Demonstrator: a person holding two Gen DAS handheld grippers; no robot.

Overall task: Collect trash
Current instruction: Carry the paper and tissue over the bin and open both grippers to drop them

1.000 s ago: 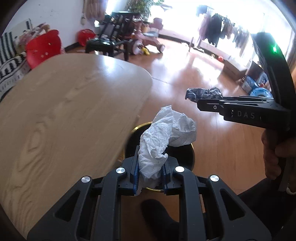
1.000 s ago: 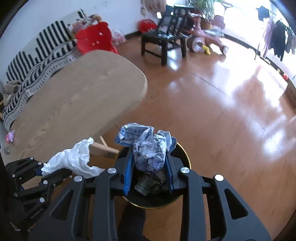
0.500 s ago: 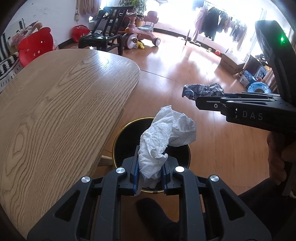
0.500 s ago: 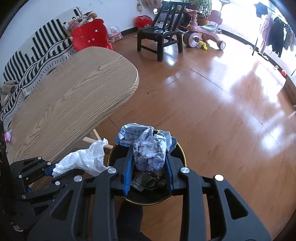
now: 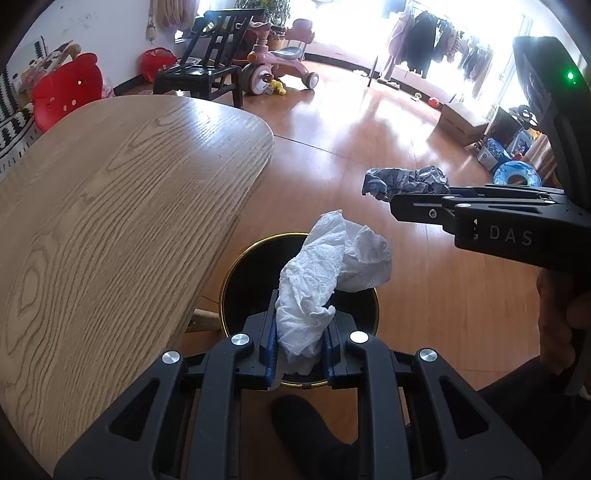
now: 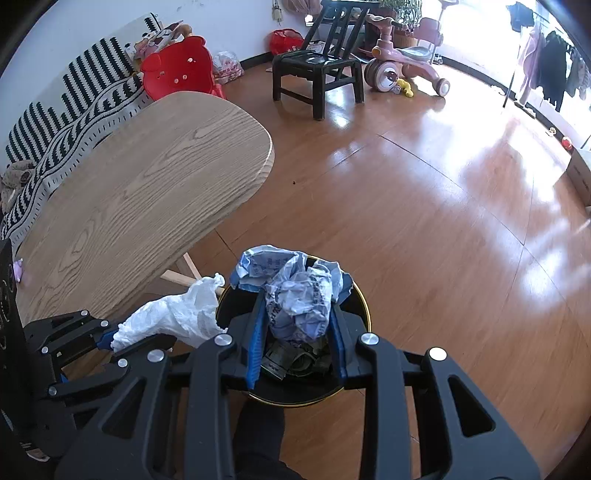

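While above round black bin, left tongs clamp crumpled white tissue; right tongs pinch wrinkled, perhaps printed, bluish paper.

This is a lived-in home, a family living room. A glossy wooden floor runs to bright windows on the far right, where clothes hang drying on a rack. Against the far wall stand a dark wooden chair, a pink child's ride-on tricycle with a small yellow toy beside it, and a red plastic child's chair. On the left, a sofa under a black-and-white striped cover holds soft toys. A rounded light-oak tabletop fills the near left, and a black waste bin with a gold rim sits on the floor just beside it. Cardboard boxes and toys line the far right.
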